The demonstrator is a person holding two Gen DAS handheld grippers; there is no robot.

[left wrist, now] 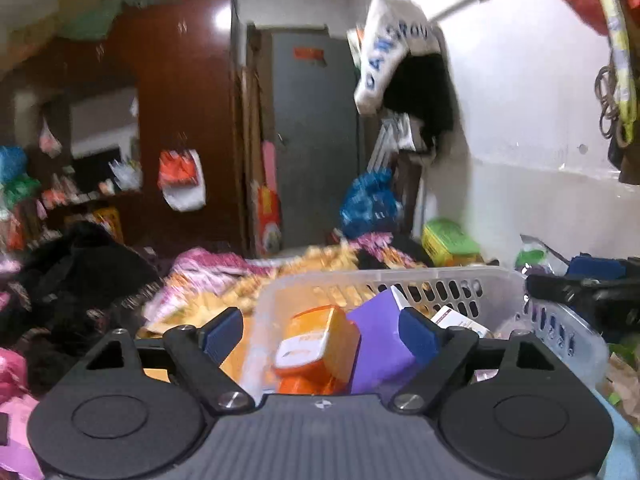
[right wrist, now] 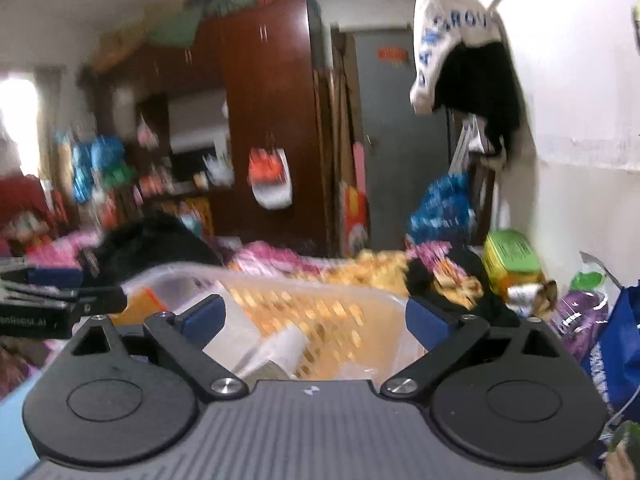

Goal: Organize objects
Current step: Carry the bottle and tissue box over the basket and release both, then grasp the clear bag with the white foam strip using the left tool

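Left gripper (left wrist: 320, 330) jaws wide open, holding nothing, hover over basket (left wrist: 568, 320); orange bottle (left wrist: 316, 344) lies lower center between them, long axis pointing away; right gripper (right wrist: 316, 318) open, empty, farther.

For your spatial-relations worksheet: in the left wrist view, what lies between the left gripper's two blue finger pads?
Between the left gripper's open pads sits an orange bottle inside the basket, purple box beside it.

Basket (left wrist: 560, 320) crowded with an orange bottle (left wrist: 316, 344) and purple box (left wrist: 376, 344)
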